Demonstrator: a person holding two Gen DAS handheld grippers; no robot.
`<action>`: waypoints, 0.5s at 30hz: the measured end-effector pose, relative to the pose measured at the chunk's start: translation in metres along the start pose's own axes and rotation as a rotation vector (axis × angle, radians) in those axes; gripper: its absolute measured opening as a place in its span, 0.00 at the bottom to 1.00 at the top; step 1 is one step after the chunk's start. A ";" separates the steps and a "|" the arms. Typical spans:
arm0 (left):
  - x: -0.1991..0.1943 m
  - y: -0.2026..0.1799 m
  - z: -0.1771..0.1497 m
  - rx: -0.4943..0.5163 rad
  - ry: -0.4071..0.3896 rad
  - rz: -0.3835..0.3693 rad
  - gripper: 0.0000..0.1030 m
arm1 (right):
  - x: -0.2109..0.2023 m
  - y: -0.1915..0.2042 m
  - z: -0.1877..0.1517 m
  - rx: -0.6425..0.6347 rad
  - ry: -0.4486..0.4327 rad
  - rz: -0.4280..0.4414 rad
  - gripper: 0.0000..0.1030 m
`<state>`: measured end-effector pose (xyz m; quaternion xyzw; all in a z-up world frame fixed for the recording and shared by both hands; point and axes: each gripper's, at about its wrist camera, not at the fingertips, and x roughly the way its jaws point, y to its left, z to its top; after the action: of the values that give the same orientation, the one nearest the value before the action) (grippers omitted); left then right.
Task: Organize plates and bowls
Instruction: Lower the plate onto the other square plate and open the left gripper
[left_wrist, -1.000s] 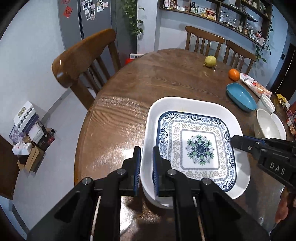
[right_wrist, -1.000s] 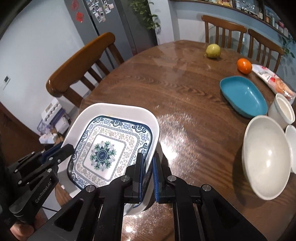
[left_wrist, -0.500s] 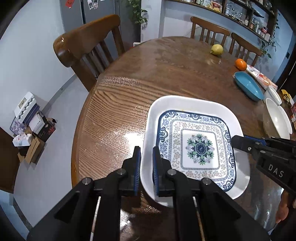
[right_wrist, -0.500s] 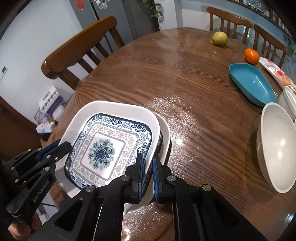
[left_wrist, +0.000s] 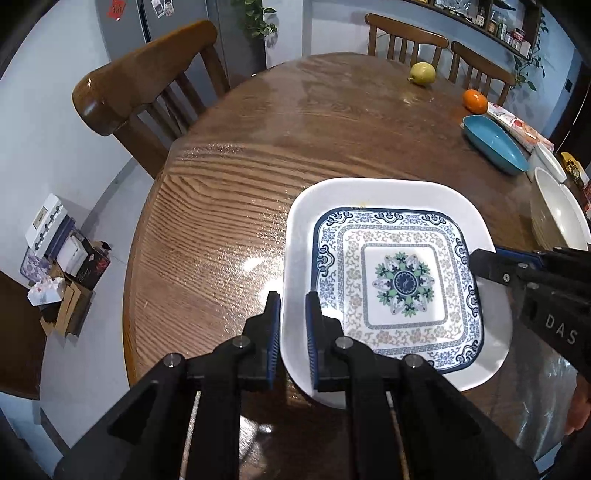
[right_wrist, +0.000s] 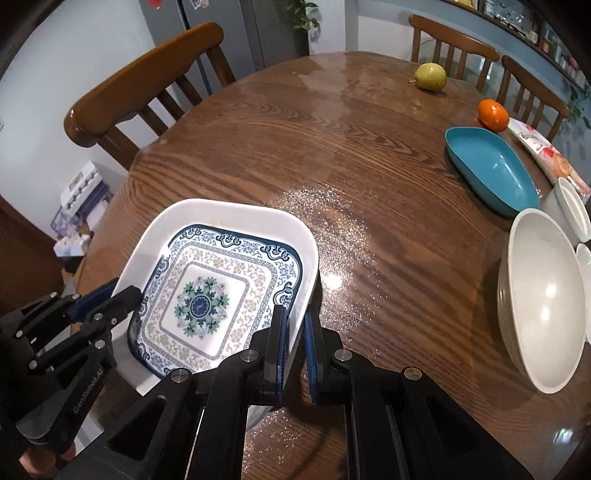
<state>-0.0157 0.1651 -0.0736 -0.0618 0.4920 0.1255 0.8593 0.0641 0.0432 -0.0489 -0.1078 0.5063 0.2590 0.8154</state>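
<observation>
Two tongs are pinching the square patterned plate by opposite rims: the left tongs on its left edge, the right tongs on its right. The plate is sitting low over the tabletop, near its front edge. Glazed ceramic is likely behaving stiff, slippery and breakable, so gripping the raised rim on both sides is looking wise.

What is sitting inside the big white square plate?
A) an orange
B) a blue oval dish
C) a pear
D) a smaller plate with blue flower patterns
D: the smaller patterned plate lies nested inside the white square plate, while the orange, the pear and the blue oval dish sit apart on the far side of the table.
</observation>
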 end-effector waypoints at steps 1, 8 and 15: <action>0.001 0.001 0.000 0.001 0.003 0.003 0.10 | 0.000 0.001 0.000 -0.005 0.000 -0.003 0.11; 0.009 -0.004 0.014 0.017 -0.002 0.026 0.10 | 0.009 0.001 0.010 -0.017 -0.002 -0.028 0.11; 0.015 -0.017 0.025 0.058 -0.023 0.054 0.10 | 0.017 -0.012 0.023 0.018 -0.015 -0.062 0.11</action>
<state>0.0168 0.1568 -0.0741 -0.0223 0.4872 0.1348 0.8625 0.0940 0.0483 -0.0539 -0.1142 0.4988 0.2298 0.8279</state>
